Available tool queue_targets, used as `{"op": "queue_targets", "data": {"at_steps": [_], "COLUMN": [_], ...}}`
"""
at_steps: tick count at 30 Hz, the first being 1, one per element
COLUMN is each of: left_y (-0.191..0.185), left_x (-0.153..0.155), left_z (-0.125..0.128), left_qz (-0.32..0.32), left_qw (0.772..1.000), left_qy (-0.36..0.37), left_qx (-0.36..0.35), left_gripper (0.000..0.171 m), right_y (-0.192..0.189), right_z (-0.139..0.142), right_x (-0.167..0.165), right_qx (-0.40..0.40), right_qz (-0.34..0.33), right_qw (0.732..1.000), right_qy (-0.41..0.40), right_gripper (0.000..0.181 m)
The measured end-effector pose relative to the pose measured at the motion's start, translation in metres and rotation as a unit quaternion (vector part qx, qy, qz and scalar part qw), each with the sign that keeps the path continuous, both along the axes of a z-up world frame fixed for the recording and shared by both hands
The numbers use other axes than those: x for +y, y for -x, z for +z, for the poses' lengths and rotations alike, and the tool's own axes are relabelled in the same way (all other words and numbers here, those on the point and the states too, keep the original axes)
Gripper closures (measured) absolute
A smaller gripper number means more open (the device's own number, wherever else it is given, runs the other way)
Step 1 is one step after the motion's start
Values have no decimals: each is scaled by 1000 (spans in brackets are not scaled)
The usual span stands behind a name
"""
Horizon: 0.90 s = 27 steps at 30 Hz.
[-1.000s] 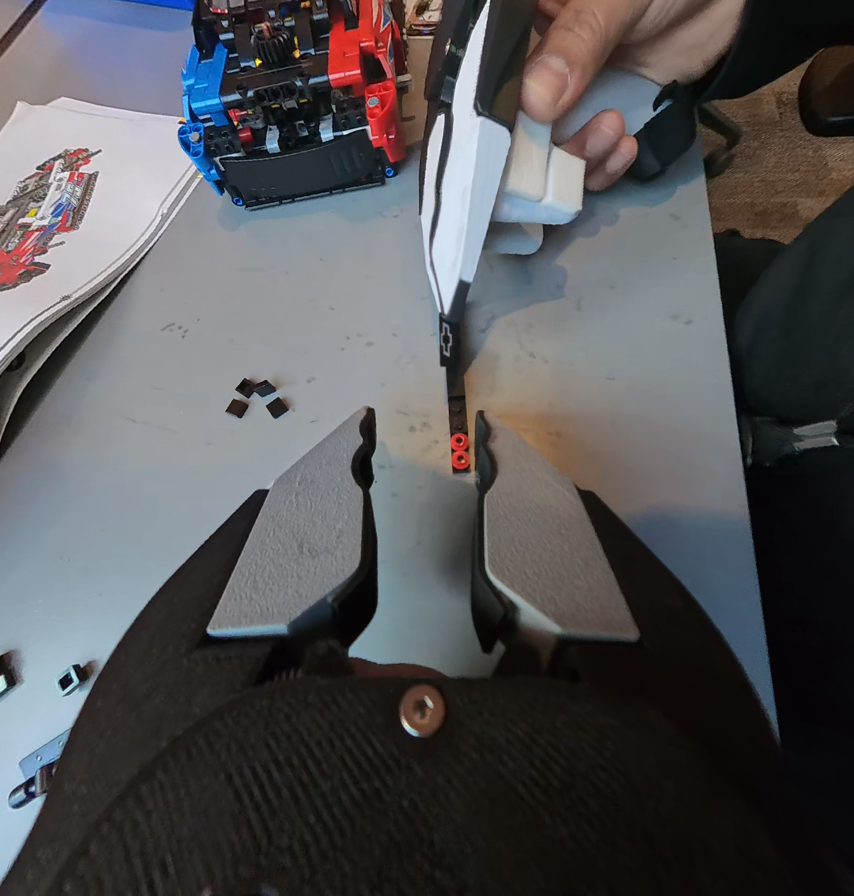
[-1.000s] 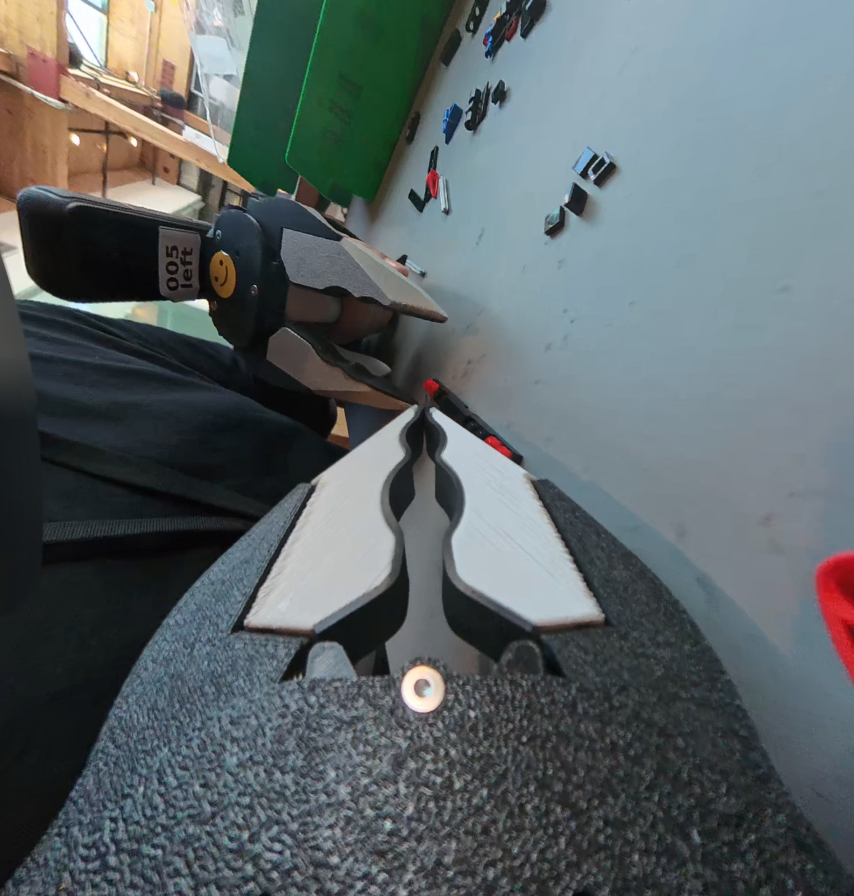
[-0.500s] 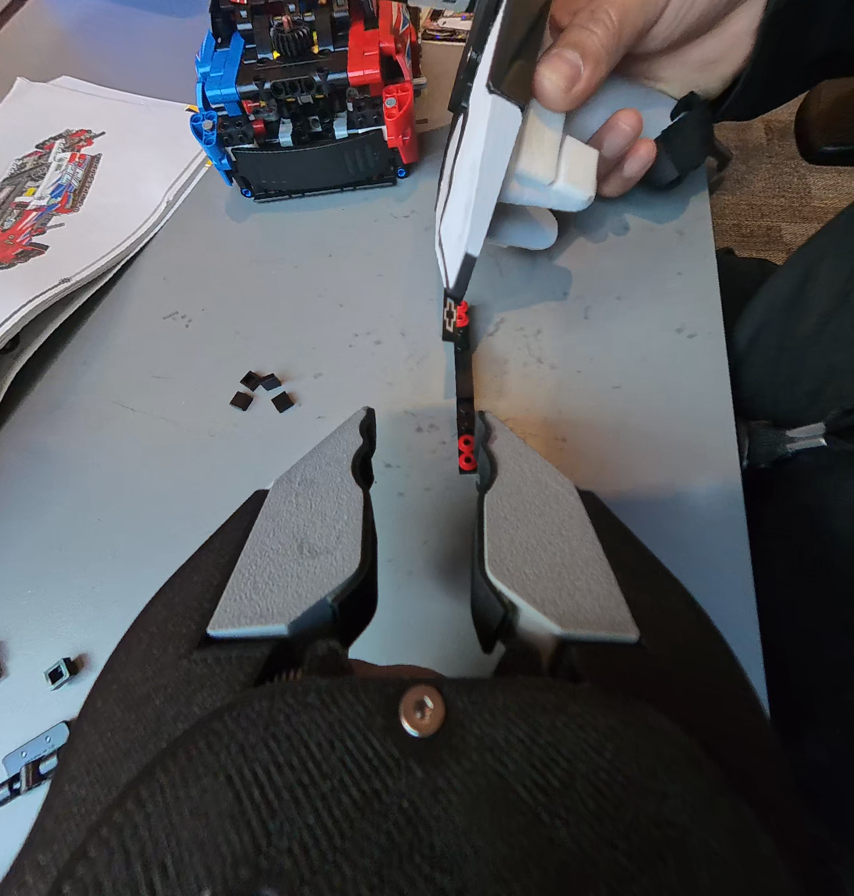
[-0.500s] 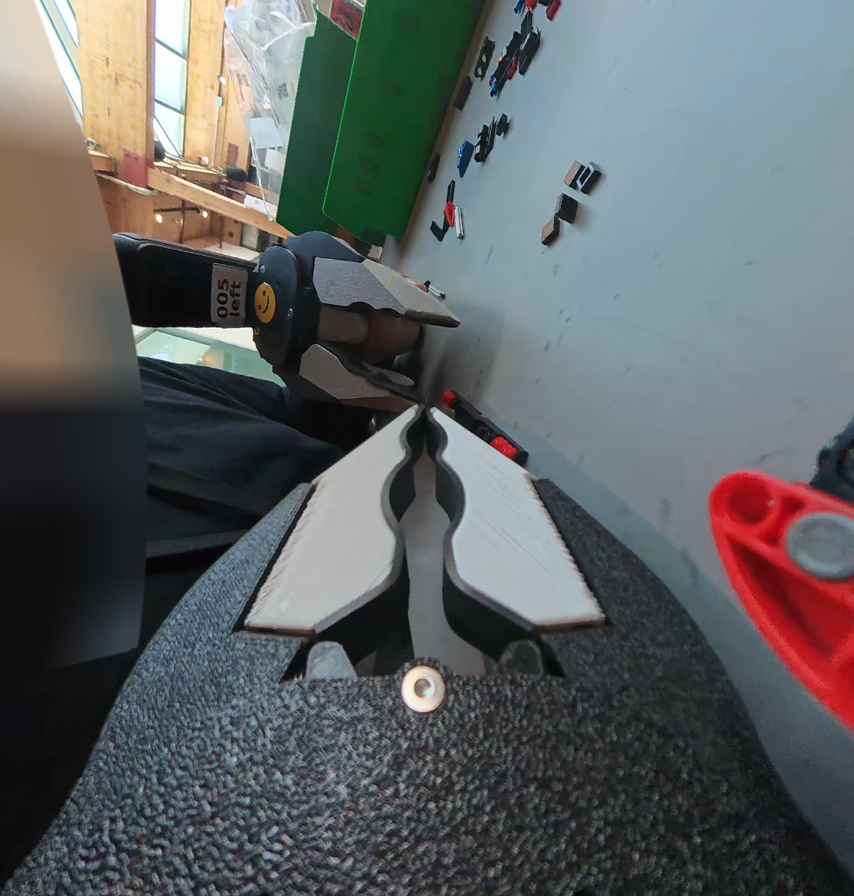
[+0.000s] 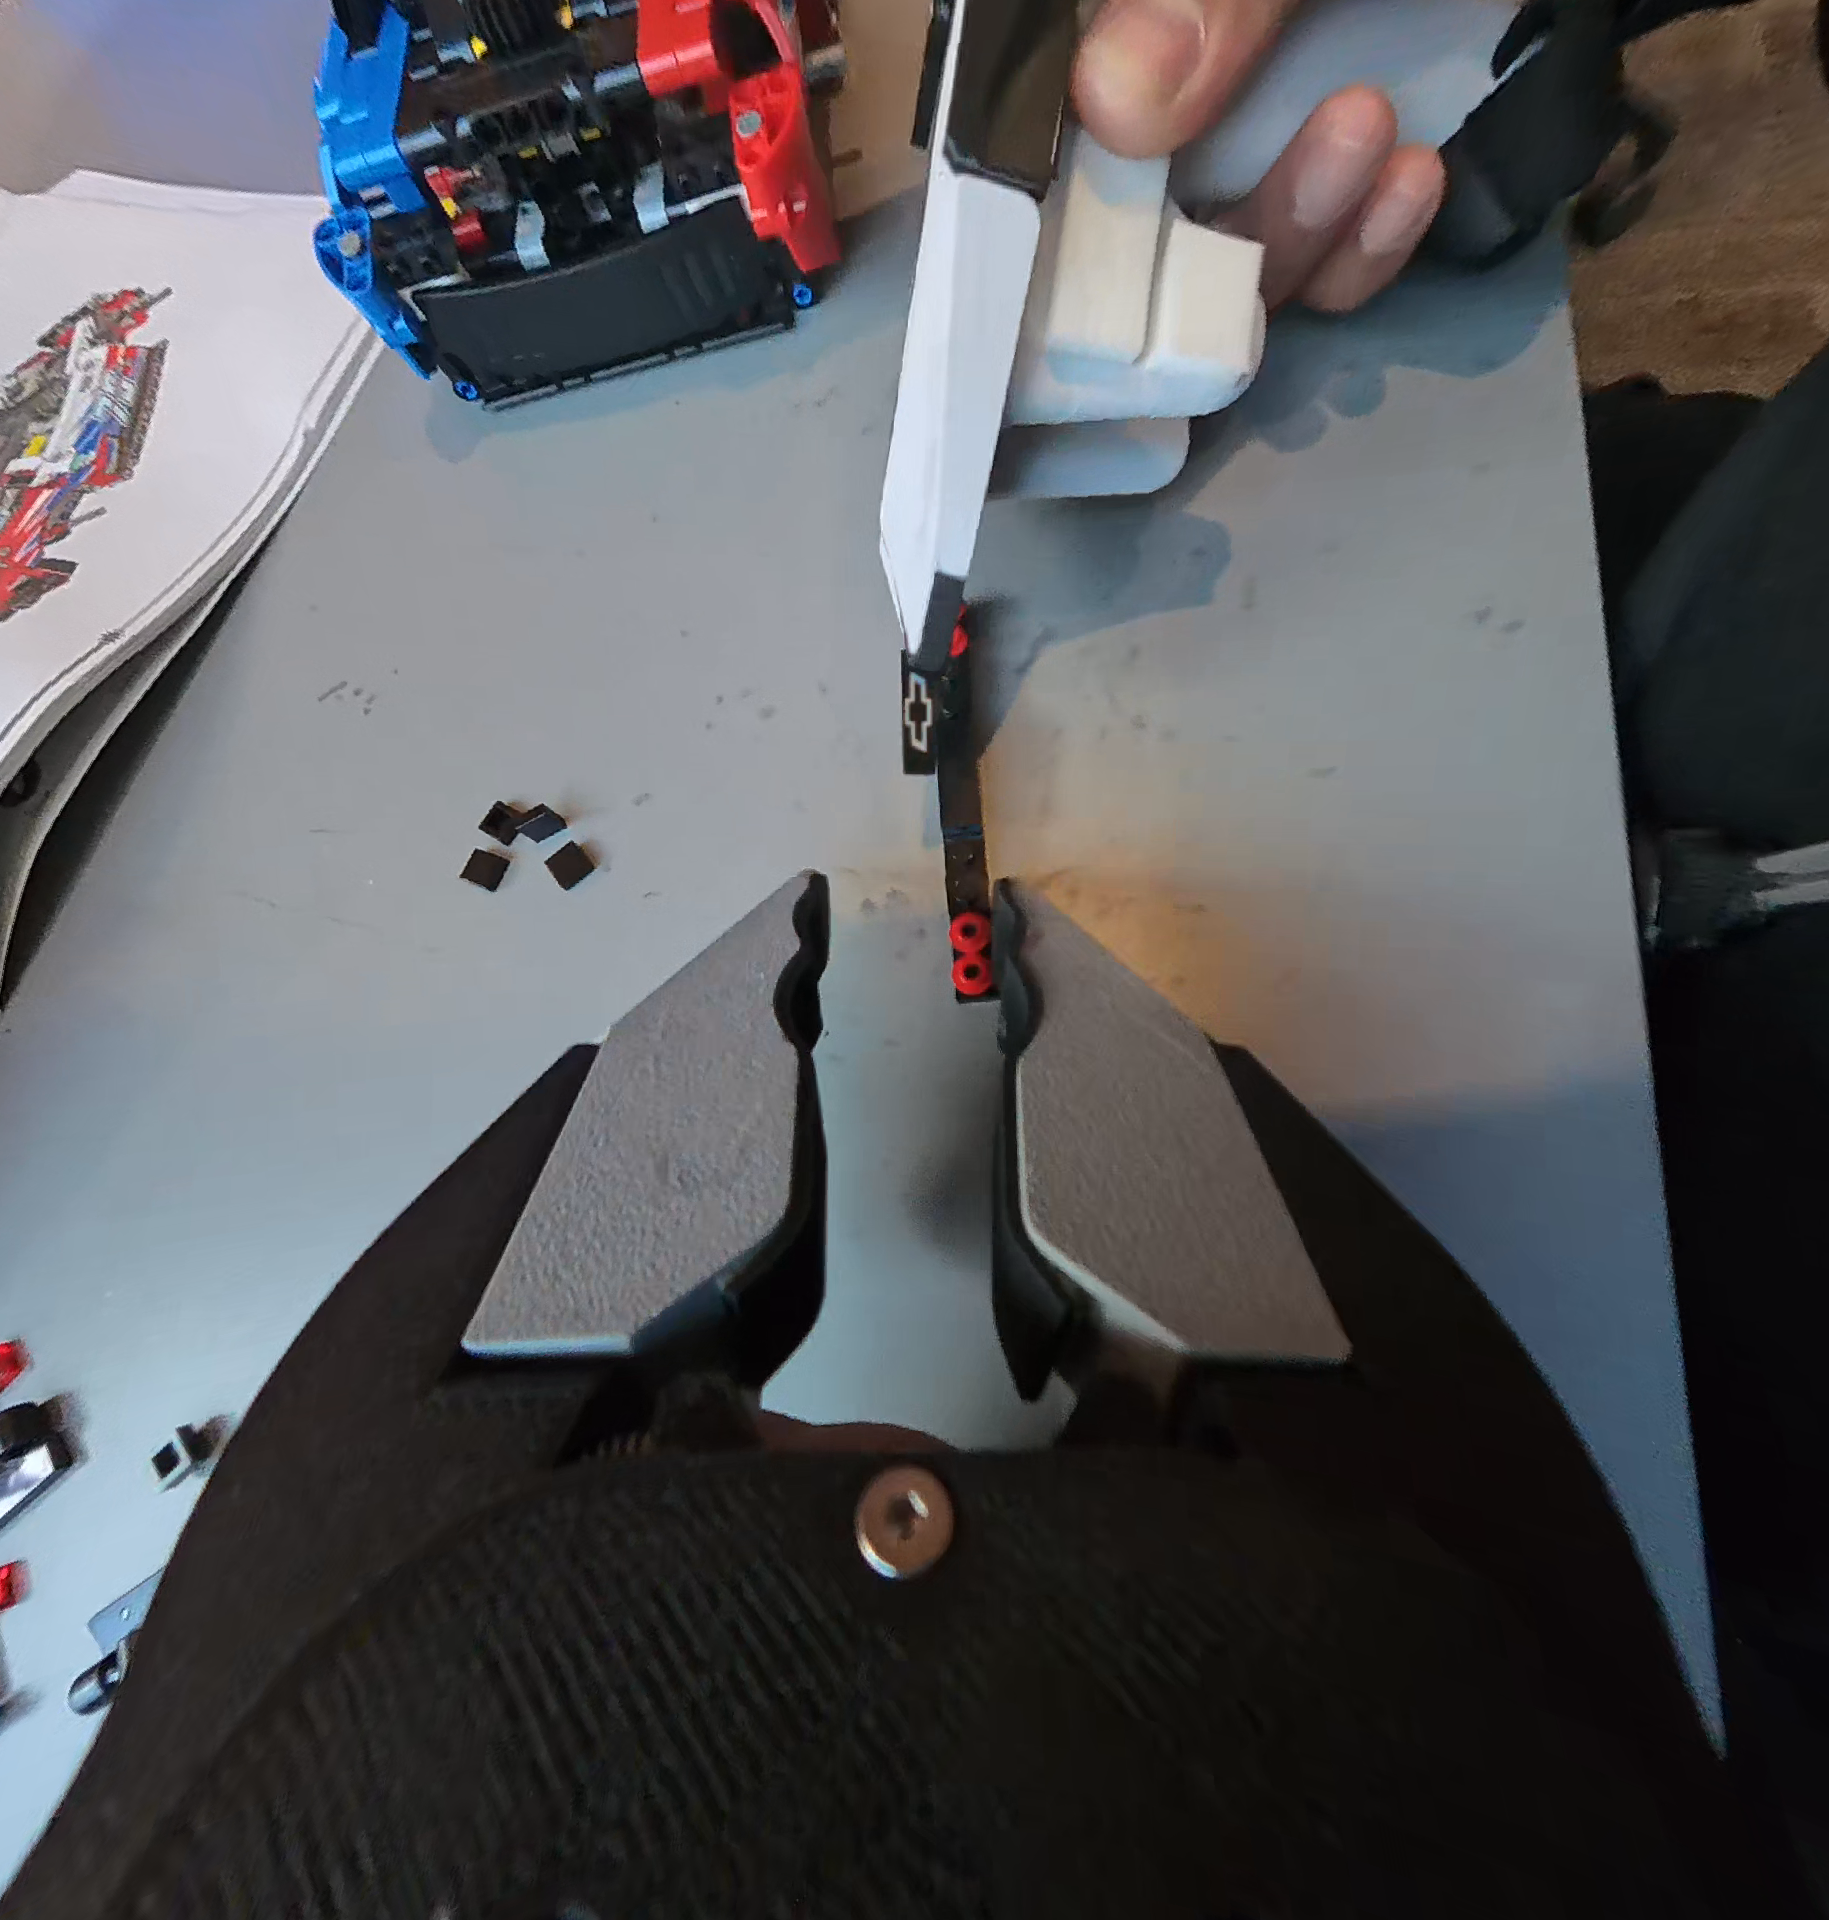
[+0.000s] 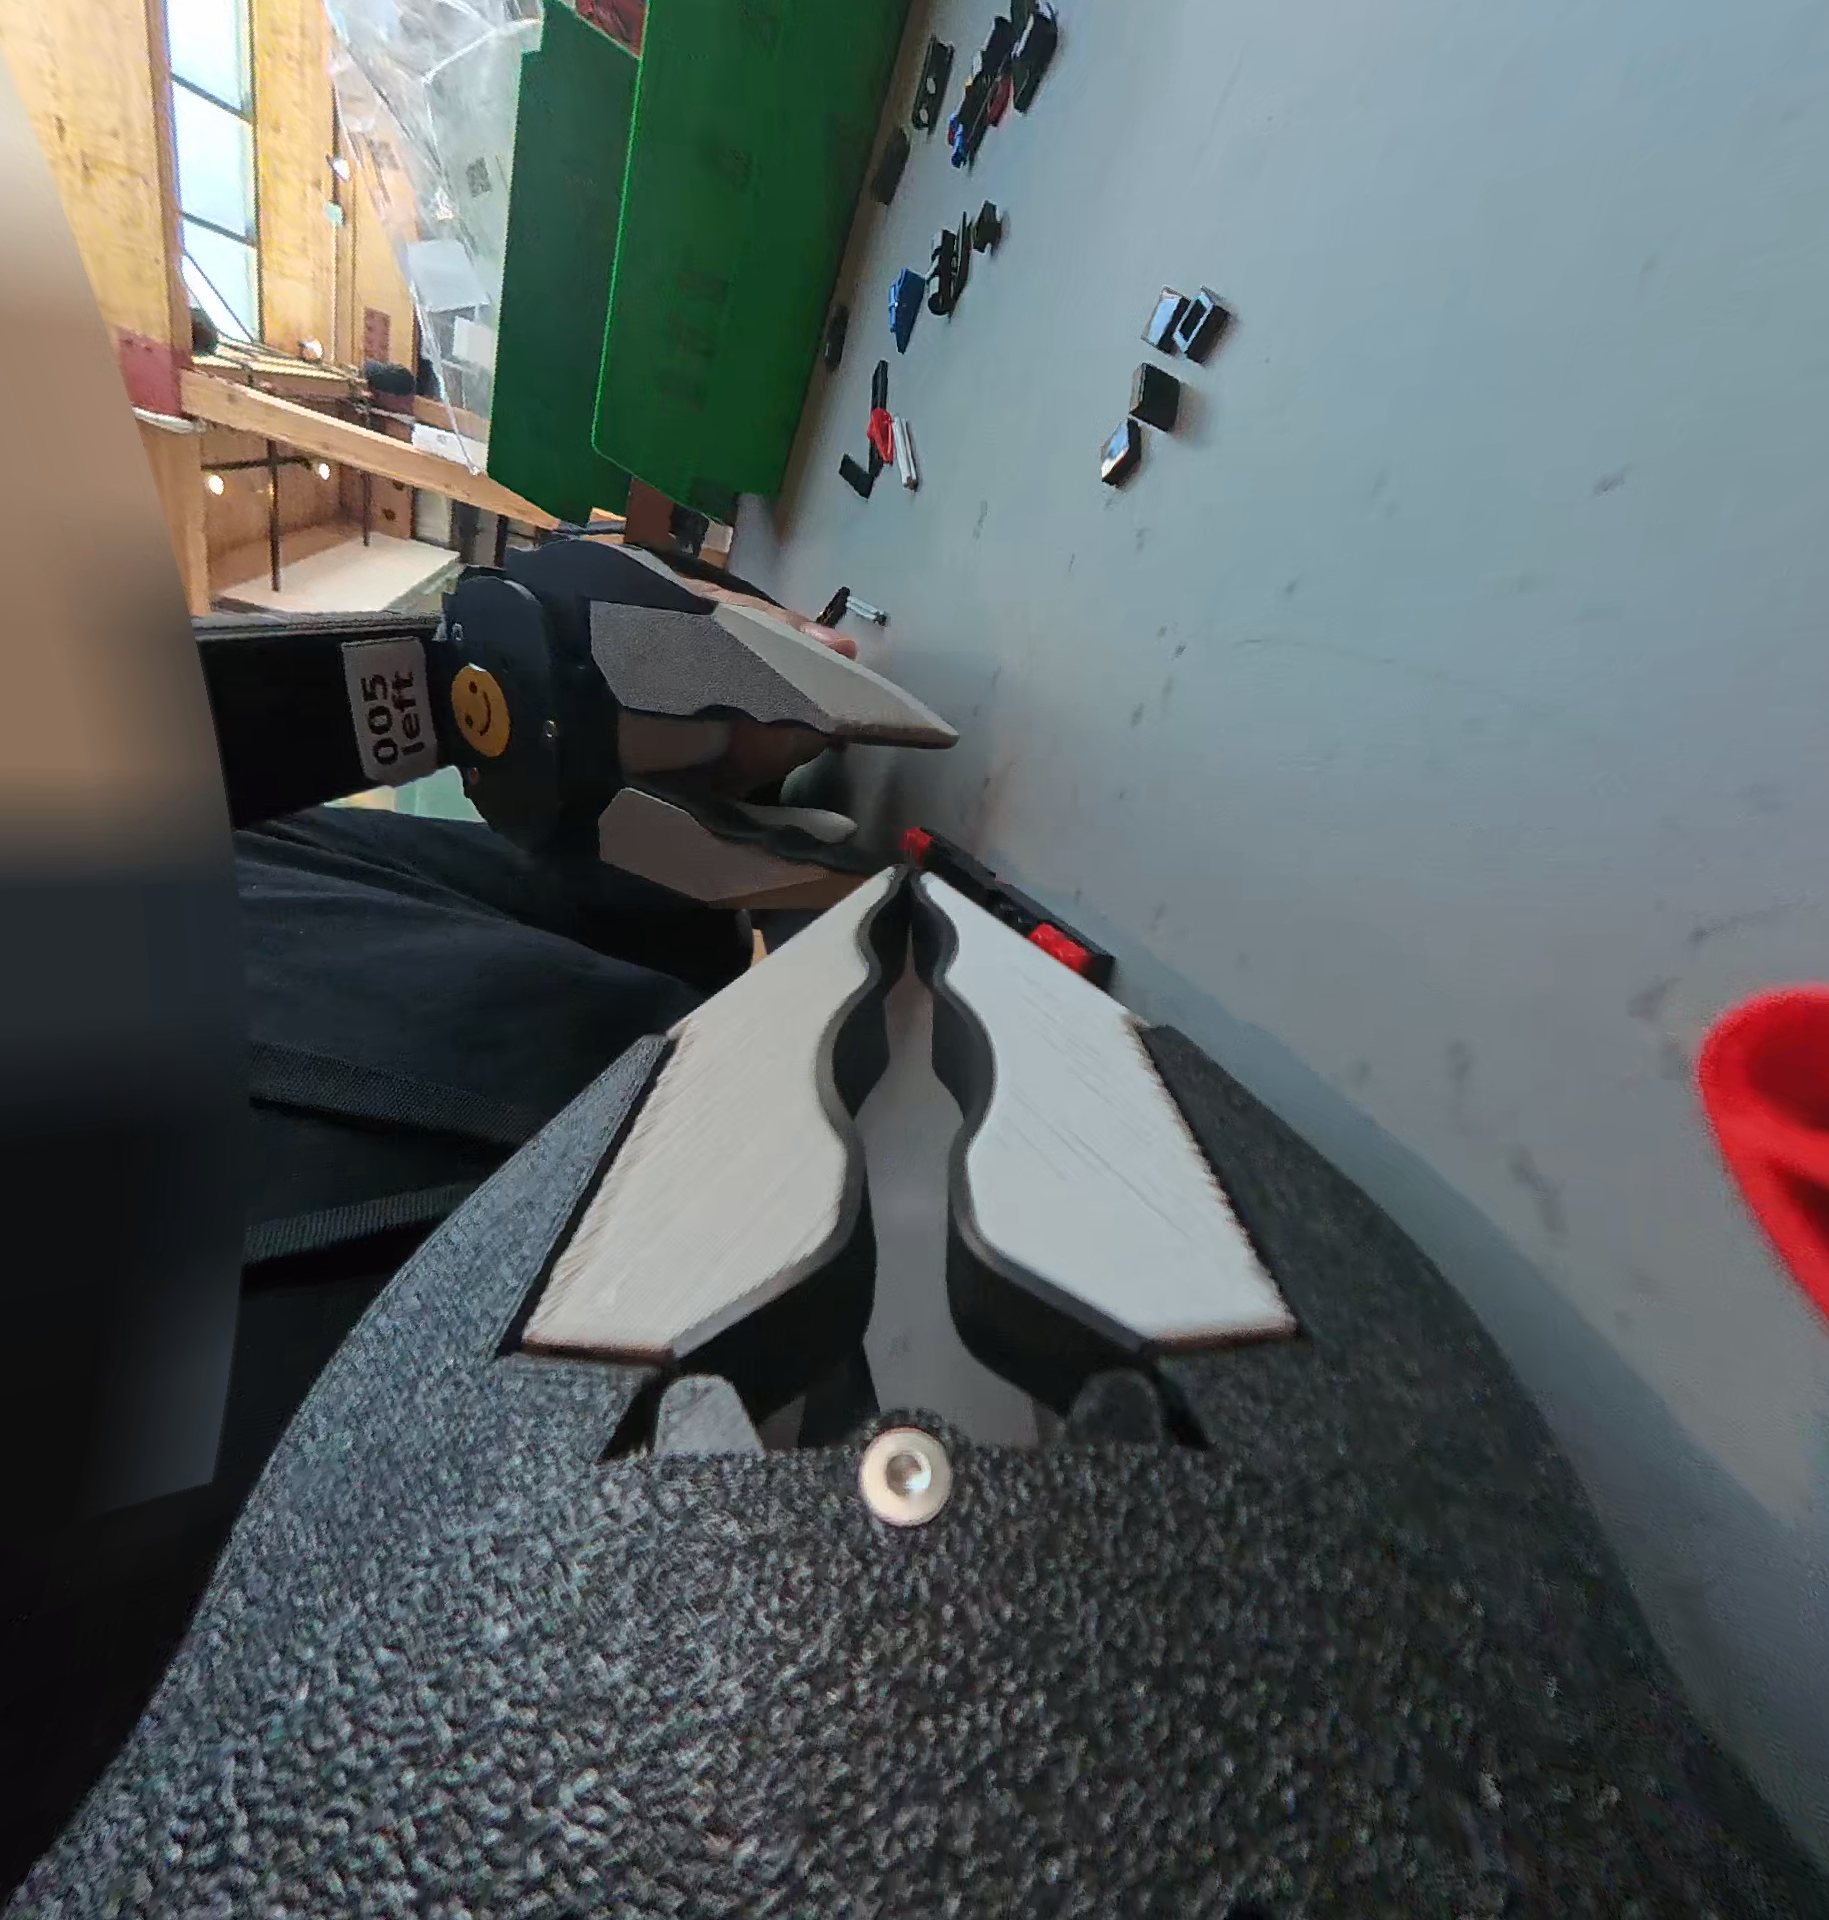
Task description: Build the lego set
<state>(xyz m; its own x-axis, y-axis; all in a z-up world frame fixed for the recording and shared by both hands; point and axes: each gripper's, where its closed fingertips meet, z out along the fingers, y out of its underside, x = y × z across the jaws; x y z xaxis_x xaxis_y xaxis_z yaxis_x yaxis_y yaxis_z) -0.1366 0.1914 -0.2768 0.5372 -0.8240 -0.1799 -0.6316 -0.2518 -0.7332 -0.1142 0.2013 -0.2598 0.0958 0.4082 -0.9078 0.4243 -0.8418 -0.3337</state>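
Grey table (image 5: 1305, 831): black strip (image 5: 964, 831) beside left gripper's (image 5: 910, 914) right finger.

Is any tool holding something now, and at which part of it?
The right tool pinches the long black strip at its far end. The left tool is open, holding nothing.

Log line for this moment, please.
right gripper: shut on black strip | left gripper: open around strip's red-stud end | truck model: untouched
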Motion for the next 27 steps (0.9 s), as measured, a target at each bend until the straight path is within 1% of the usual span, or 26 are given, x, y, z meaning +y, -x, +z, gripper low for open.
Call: {"op": "queue_targets", "data": {"at_steps": [2,9,12,14,21,27], "left_y": [-2,-10,-8,-7,-9,-11], "left_x": [1,-5,-2,-1,-1,-3], "left_z": [-1,3,1,-3,1,0], "left_qz": [-1,-27,-15,-10,-11,-19], "left_qw": [1000,1000,1000,1000,1000,1000], "left_qy": [2,-10,-13,-4,-7,-7], "left_qx": [1,-5,6,17,0,3], "left_gripper": [146,145,152,152,152,154], "right_y": [0,0,0,1,2,3], "right_z": [-2,1,0,-1,-4,-5], "right_x": [-2,-5,-8,-9,-8,-6], "right_qx": [-12,-33,-38,-41,-51,-58], "right_qz": [4,10,11,12,4,3], "right_qw": [1000,999,999,999,999,998], "right_qy": [-10,-12,-4,-5,0,1], "right_gripper": [181,181,181,181,181,181]}}
